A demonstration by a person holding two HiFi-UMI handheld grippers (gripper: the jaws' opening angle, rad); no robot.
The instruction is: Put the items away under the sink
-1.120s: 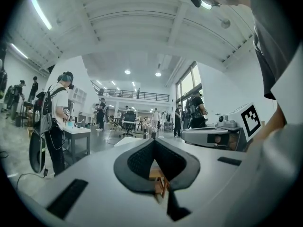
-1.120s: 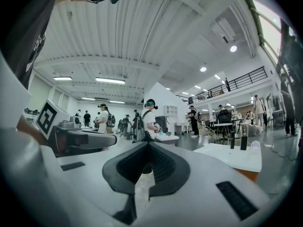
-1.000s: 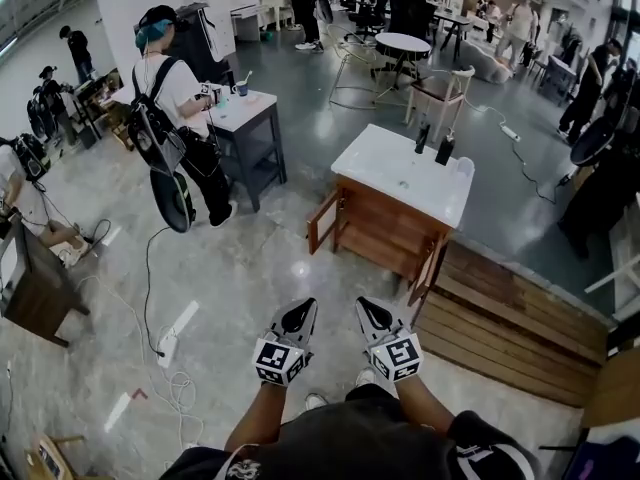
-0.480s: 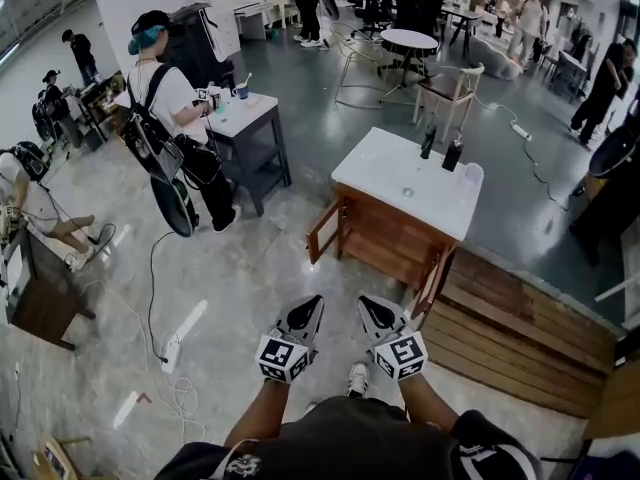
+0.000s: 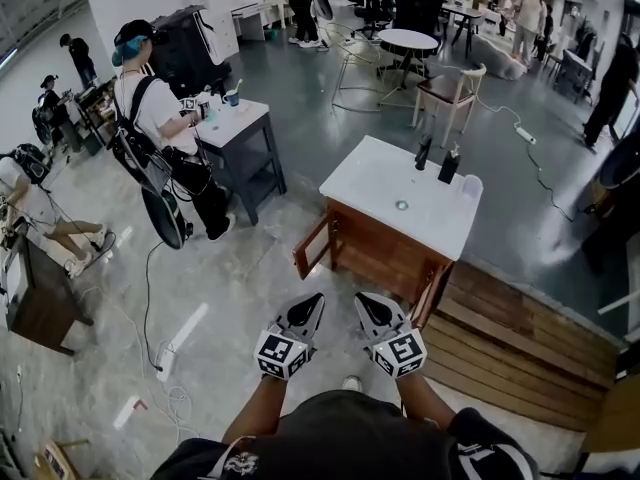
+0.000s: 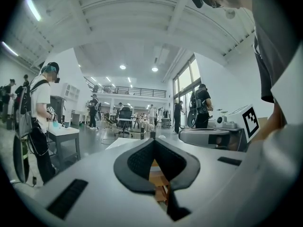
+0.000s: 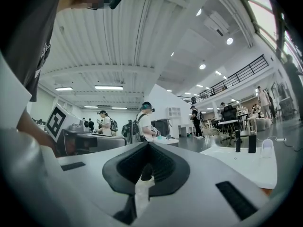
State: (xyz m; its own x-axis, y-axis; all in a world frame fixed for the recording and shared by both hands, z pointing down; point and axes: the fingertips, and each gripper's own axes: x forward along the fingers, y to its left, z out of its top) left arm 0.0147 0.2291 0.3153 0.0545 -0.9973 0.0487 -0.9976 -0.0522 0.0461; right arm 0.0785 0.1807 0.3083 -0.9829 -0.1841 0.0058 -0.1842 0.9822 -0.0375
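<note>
Facing the sink counter [image 5: 375, 178] from a few steps off, the left gripper [image 5: 312, 301] and right gripper [image 5: 366, 302] are held level side by side, jaws pressed together and empty, apparently just being carried. Two dark bottles [image 5: 423, 153] stand at the counter's far edge, well apart from both. The cabinet doors [image 5: 310, 250] below hang open, probably ready to receive them.

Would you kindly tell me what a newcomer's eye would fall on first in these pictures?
First, the white-topped wooden sink cabinet at the centre of the head view, its doors swung open, with two dark bottles near its top's far edge. Next, the left gripper and right gripper at the bottom, jaws together, pointing toward it.
</note>
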